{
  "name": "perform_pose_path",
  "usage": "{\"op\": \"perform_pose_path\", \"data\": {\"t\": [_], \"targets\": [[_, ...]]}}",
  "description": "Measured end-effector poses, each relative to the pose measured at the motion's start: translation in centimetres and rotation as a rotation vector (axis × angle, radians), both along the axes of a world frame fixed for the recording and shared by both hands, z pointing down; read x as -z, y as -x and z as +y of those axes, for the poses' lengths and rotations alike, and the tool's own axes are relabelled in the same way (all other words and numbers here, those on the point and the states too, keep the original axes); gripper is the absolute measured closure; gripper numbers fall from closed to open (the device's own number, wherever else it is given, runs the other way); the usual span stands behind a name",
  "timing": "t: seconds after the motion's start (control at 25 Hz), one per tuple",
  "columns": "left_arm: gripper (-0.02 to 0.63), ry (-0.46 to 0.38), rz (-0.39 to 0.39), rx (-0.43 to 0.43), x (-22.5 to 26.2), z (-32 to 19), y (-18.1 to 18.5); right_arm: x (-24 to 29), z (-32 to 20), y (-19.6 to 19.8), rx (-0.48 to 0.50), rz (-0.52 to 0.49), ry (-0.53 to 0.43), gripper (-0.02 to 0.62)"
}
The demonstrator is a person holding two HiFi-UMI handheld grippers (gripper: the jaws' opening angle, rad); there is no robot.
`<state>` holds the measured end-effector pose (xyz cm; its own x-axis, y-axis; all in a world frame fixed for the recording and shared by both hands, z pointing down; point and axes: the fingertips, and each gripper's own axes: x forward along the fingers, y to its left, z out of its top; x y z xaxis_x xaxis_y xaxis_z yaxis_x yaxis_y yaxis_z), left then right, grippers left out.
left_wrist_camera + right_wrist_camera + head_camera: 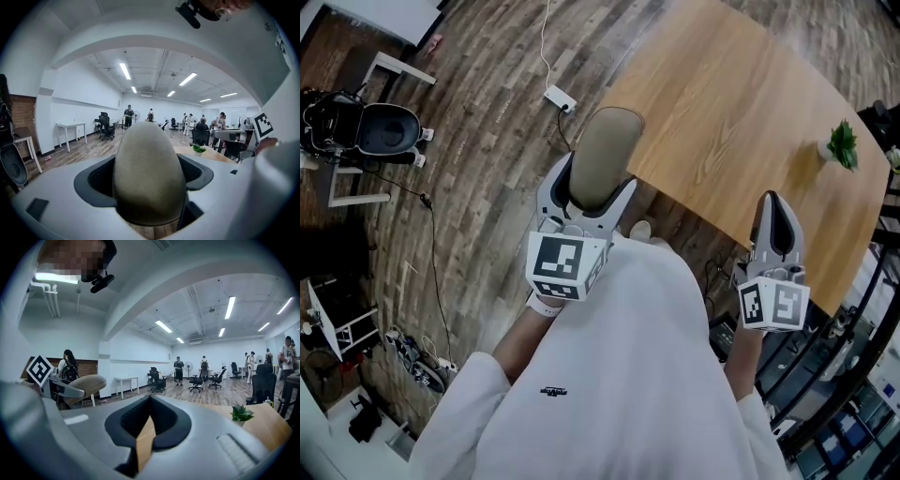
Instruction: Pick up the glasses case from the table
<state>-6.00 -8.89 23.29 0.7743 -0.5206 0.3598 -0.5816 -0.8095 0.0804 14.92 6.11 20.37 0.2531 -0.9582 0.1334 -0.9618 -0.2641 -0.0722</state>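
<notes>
The glasses case (605,155) is a taupe, oval, felt-covered shell. It is held off the wooden table (731,112), over the table's left corner and the floor beside it. My left gripper (598,192) is shut on its lower end, and the case stands up between the jaws. In the left gripper view the case (149,178) fills the space between the dark pads. My right gripper (775,220) hovers over the table's near edge, shut and holding nothing. In the right gripper view the case (84,385) shows at the left.
A small potted plant (841,145) stands near the table's right edge. On the wood floor lie a white power strip (560,98) with a cable and a black chair (366,131) at the left. People and office chairs are far off in the room.
</notes>
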Motion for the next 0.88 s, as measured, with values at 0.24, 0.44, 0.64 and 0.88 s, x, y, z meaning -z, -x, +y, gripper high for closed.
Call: {"op": "perform_pose_path", "data": {"t": [0.24, 0.44, 0.64, 0.88], "targets": [[0.207, 0.019, 0.010, -0.007, -0.6, 0.8, -0.8, 0.1, 0.4, -0.2, 0.026, 0.019, 0.031, 0.584], [0.207, 0.029, 0.007, -0.014, -0.9, 1.2, -1.2, -0.1, 0.5, 0.3, 0.051, 0.029, 0.049, 0.584], [0.207, 0.031, 0.004, -0.020, -0.9, 1.2, -1.5, -0.1, 0.5, 0.0, 0.048, 0.027, 0.052, 0.584], [0.207, 0.031, 0.002, -0.026, -1.0, 1.4, -1.6, -0.3, 0.7, 0.2, 0.045, 0.021, 0.049, 0.584]]}}
